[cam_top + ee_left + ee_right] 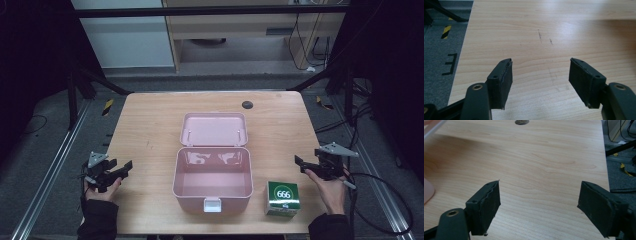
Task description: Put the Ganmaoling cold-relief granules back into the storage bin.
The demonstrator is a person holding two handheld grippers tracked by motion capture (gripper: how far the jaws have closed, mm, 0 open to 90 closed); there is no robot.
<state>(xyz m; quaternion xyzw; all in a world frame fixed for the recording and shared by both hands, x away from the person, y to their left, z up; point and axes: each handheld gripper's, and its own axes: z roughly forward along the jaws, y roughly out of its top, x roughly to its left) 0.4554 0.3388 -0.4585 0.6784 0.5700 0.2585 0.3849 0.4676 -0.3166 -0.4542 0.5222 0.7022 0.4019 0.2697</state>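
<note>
An open pink plastic box (212, 175) stands in the middle of the wooden table (150, 125), its lid (213, 129) tilted back and its inside bare. A small green carton marked 666 (283, 198) stands to the right of the box near the front edge. My left gripper (125, 167) (541, 75) rests low at the table's left edge, open, with bare wood between its jaws. My right gripper (301, 162) (540, 192) hovers at the right edge, just behind the carton, also open and holding nothing. A corner of the pink box (427, 191) shows at the left of the right gripper view.
A dark round cable hole (247, 104) (521, 121) sits near the table's far edge. Grey floor with yellow-black tape (446, 31) lies past the left edge, and cables (385, 200) trail on the right. Black frame legs stand at the far corners.
</note>
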